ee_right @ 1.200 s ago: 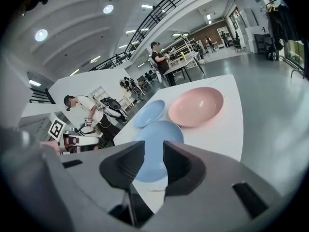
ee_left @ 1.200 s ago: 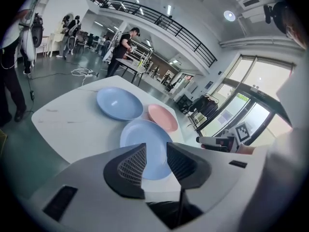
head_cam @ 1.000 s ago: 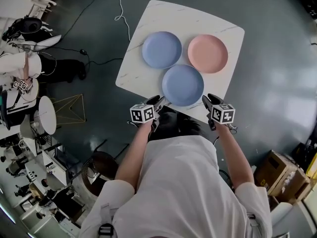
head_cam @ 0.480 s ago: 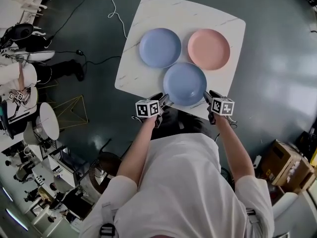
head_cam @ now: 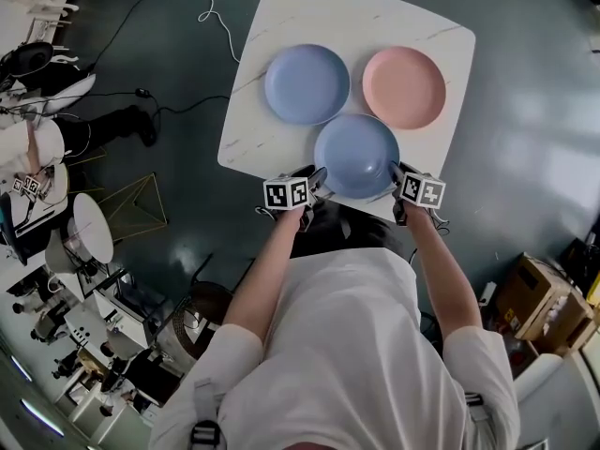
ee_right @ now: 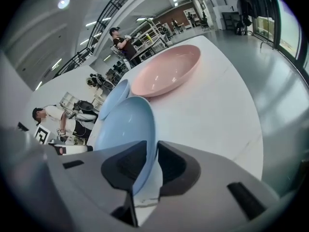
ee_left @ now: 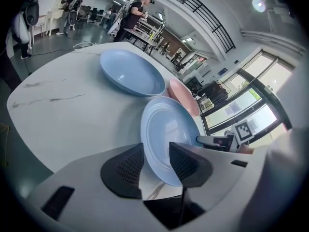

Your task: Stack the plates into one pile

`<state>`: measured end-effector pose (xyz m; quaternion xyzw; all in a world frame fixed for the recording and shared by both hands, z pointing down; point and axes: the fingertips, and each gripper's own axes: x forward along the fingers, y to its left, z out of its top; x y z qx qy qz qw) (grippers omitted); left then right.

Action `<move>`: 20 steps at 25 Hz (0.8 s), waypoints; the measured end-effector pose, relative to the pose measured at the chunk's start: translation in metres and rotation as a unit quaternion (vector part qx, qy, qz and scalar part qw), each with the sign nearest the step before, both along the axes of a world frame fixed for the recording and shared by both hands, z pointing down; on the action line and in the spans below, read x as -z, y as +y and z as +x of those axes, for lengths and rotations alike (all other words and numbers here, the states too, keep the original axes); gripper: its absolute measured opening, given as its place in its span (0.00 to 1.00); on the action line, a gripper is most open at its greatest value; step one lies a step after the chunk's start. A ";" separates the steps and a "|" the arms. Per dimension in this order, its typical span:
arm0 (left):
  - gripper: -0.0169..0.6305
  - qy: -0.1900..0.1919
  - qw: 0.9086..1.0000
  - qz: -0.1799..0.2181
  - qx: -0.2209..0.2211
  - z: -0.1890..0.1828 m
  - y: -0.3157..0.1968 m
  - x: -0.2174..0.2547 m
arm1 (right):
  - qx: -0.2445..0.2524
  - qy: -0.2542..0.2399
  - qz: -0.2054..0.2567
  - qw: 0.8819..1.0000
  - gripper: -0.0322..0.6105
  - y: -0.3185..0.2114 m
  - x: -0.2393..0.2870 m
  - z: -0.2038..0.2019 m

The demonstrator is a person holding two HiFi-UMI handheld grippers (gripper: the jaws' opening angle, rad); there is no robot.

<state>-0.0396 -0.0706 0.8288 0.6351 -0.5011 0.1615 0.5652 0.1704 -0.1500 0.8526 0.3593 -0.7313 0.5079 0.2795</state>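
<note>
My left gripper (ee_left: 155, 150) has its jaws spread wide; they have just been opening. The near rim of the near blue plate (ee_left: 169, 134) stands between them with space on both sides, so neither pad presses on it. My right gripper (ee_right: 152, 148) has just been closing its jaws. The opposite edge of the same plate fills the narrow gap there, and both pads look pressed against it.

From the head view, the left gripper (head_cam: 317, 176) sits at the plate's near-left edge and the right gripper (head_cam: 395, 171) at its near-right edge. Both point down and away from me. Their marker cubes (head_cam: 287, 193) are just behind the jaws, above the table's near edge. Across the plate, each gripper view shows the other gripper.

The near blue plate (head_cam: 356, 156) lies flat on the white marbled table (head_cam: 272, 26), close to the edge nearest me. Beyond it, to the left, lies the far blue plate (head_cam: 307, 83). Beyond it, to the right, lies the pink plate (head_cam: 404, 86). Both are flat, side by side, and close up against the near one. I cannot tell whether the rims touch. No plate rests on another.

Around the table is dark grey floor, with a white cable (head_cam: 211, 12) trailing off the far-left corner and cardboard boxes (head_cam: 539, 298) to my right.
</note>
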 end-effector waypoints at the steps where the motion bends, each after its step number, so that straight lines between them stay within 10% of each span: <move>1: 0.29 0.003 1.000 -0.001 0.000 0.000 -0.001 0.000 | -0.010 -0.001 -0.004 1.000 0.18 -0.001 -0.001 0.000; 20: 0.11 -0.004 0.999 -0.045 0.004 -0.005 -0.003 -0.024 | -0.027 0.022 -0.016 0.999 0.12 0.004 -0.006 0.002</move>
